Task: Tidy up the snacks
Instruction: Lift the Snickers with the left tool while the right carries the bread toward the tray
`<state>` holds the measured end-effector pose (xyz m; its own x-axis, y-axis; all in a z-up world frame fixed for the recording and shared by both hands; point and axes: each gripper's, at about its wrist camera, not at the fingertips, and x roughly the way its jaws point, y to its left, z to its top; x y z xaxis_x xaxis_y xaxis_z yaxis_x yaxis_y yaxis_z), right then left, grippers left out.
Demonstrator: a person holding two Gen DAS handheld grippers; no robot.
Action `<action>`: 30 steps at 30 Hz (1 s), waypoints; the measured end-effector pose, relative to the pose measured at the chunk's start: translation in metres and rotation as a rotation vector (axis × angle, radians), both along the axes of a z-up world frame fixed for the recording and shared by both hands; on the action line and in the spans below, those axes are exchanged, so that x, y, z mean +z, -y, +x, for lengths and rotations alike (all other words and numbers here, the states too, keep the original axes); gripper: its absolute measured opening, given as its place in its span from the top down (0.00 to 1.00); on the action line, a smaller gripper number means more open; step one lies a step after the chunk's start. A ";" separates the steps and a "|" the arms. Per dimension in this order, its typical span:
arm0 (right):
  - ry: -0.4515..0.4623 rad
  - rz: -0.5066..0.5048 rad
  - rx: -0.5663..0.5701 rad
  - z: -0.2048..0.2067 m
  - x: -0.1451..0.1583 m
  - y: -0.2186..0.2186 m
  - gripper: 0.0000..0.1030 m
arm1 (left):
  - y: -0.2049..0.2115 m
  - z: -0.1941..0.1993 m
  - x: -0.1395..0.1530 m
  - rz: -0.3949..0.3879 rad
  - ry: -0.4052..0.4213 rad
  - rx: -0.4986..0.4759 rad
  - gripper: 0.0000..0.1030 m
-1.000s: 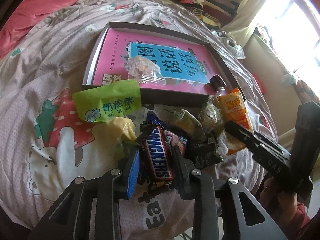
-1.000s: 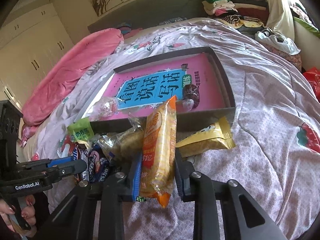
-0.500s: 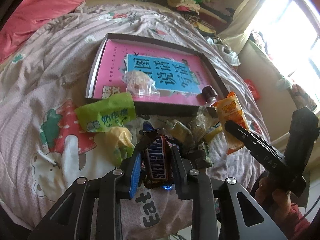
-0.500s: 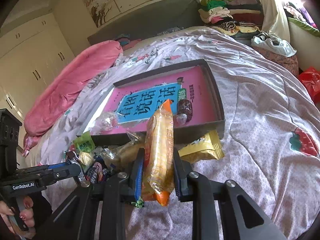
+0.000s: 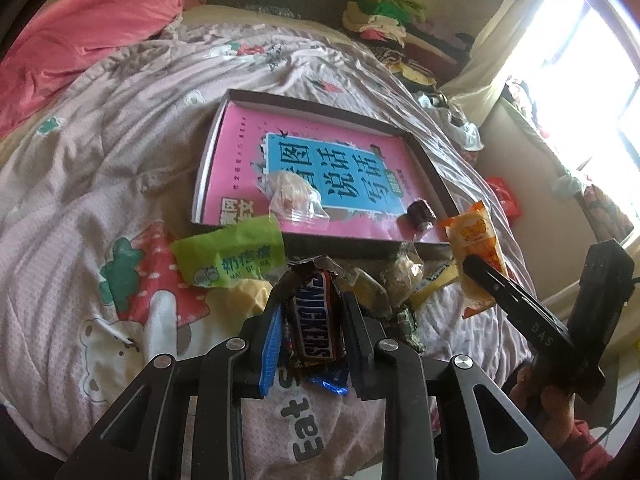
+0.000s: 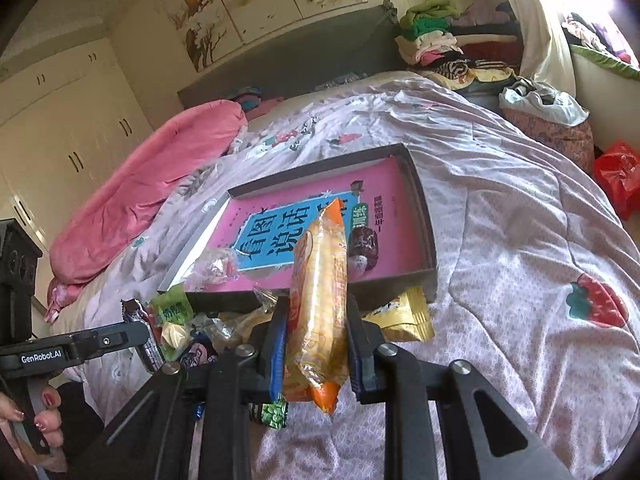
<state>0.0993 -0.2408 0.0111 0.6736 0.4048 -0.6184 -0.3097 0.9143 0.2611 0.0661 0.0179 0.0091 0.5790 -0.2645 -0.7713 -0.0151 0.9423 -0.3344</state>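
The left tongs (image 5: 312,328) clamp a Snickers bar (image 5: 314,322) upright above the snack pile (image 5: 384,288) on the bed; the right tongs (image 6: 316,344) clamp an orange snack packet (image 6: 320,312) (upright too) before the tray (image 6: 428,236).

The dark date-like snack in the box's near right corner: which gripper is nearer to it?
Right. The right gripper, shut on the orange packet, sits just before the dark snack. The left gripper, holding the Snickers bar, is further left.
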 end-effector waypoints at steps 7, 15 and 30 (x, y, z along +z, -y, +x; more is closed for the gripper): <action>0.014 0.011 0.000 0.002 0.003 0.004 0.75 | -0.003 0.004 0.007 0.005 0.020 0.015 0.72; 0.026 0.019 -0.010 0.004 0.004 0.009 0.75 | -0.005 0.009 0.011 0.012 0.026 0.032 0.72; 0.052 0.024 -0.026 0.008 0.009 0.015 0.75 | 0.005 0.023 0.018 0.023 0.038 0.024 0.72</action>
